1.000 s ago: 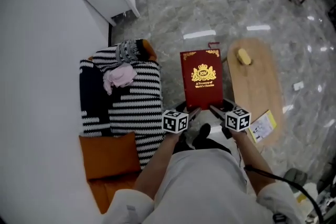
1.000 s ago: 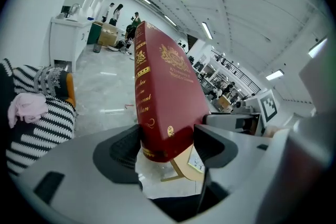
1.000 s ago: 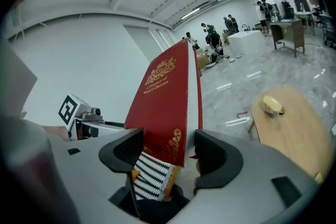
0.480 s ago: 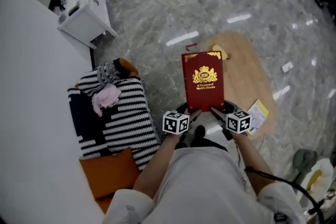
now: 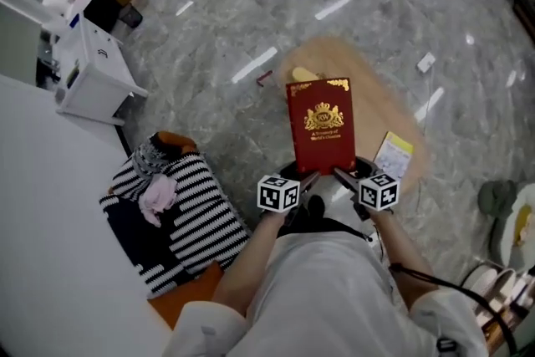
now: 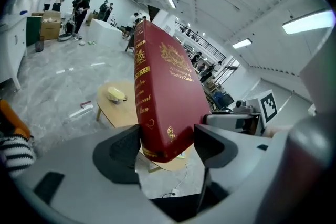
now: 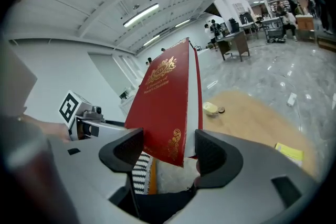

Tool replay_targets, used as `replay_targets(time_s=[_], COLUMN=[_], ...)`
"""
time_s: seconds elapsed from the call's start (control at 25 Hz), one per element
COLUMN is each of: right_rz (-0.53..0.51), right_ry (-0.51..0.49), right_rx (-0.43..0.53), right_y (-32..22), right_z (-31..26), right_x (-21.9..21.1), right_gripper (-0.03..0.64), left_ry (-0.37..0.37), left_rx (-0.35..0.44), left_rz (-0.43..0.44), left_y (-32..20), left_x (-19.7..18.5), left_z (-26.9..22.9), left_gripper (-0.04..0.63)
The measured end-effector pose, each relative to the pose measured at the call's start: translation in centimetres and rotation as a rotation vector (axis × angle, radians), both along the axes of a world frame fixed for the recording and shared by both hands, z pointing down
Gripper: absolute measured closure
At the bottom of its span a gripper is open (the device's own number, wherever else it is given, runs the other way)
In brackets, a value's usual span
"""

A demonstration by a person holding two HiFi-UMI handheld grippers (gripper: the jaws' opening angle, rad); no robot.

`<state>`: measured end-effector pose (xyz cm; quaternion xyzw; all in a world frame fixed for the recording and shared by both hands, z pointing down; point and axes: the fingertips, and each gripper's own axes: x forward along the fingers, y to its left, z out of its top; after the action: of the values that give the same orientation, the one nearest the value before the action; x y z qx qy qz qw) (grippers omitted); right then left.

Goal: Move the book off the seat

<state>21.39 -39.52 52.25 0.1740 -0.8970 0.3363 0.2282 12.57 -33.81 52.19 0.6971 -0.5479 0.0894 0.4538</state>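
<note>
Seat (image 5: pixel 201 213): striped, lower left, book clear of it | Bench (image 5: pixel 384 96): low, wooden, ahead | Book (image 5: pixel 321 130): red, held aloft | Left tool (image 6: pixel 167 147), right tool (image 7: pixel 168 152): each clamped on a bottom corner | Best: lower it level, both grips even.

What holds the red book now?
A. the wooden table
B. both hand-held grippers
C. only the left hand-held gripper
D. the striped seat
B: the left hand-held gripper and the right hand-held gripper each have their jaws closed on a lower corner of the book.
</note>
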Motion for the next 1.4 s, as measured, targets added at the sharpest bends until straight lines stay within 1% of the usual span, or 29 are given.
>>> replay_targets(time_s=[0.16,0.32,0.64,0.88,1.16,1.4], right_rz=[0.097,0.186,0.363,0.504,0.647,0.74], right_ry=[-0.001,0.014,0.045,0.073,0.073,0.069], right_rx=[-0.019,-0.024,-0.067,-0.099,-0.13,-0.132], right_y=[-1.6,-1.8,-2.9,-2.2,-1.4,-0.7], right_z=[1.3,1.8,3.8,5.0,5.9,6.6], right_x=[3.4,3.9,7.9,9.0,11.2,12.8], right_gripper=[0.293,0.293,0.293,0.293,0.293,0.293], left_ry=[-0.005,-0.003,-0.006,0.011,0.003,-0.009], left_rx=[-0.012,-0.021,-0.056,-0.075,-0.083,-0.082], left_rz=[0.117,0.224,0.442,0.601,0.76,0.86], left_y=[-2.7,-3.8,-7.2,-8.3,-9.3,-9.5], left_x=[2.8,2.9,6.3,7.4,9.9,11.6], left_z=[0.9,1.6,3.4,4.8,5.4,5.9], left_gripper=[0.281,0.281,0.281,0.281,0.281,0.281])
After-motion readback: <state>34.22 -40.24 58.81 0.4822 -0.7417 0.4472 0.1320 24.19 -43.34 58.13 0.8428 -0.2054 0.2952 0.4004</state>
